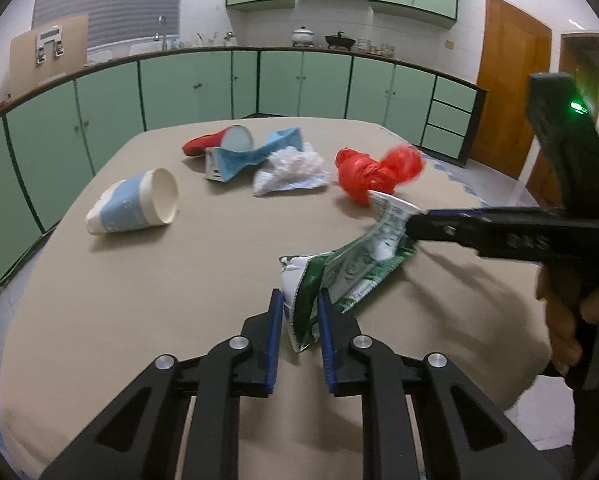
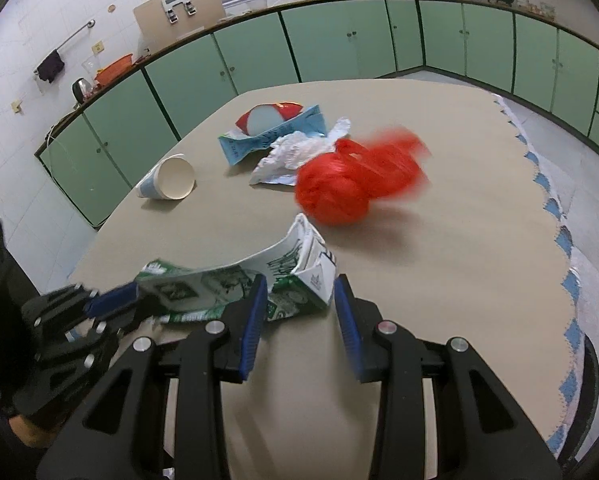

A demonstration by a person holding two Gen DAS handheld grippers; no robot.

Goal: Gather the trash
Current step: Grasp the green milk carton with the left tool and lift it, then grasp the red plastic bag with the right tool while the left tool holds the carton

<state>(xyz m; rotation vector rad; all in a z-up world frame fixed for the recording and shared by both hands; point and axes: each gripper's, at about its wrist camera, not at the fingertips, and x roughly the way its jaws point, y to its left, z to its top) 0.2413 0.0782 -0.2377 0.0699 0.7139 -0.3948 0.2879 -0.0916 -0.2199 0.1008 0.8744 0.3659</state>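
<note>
A flattened green-and-white carton (image 1: 351, 268) lies across the near part of the beige table (image 1: 159, 300). My left gripper (image 1: 299, 316) is shut on its near end, blue pads pressing both sides. My right gripper (image 1: 413, 222) comes in from the right and is shut on the far, raised end. In the right wrist view the carton (image 2: 203, 284) runs from the left gripper (image 2: 115, 300) to the right gripper (image 2: 299, 308). Just behind it sits a red plastic bag (image 2: 339, 192), its right side blurred.
Further back lie a tipped paper cup (image 1: 135, 204), a crushed blue carton (image 1: 251, 156), crumpled white plastic (image 1: 295, 164) and a red cup (image 1: 219, 142). A hand (image 1: 563, 320) holds the right gripper. Green cabinets (image 1: 203, 84) ring the room.
</note>
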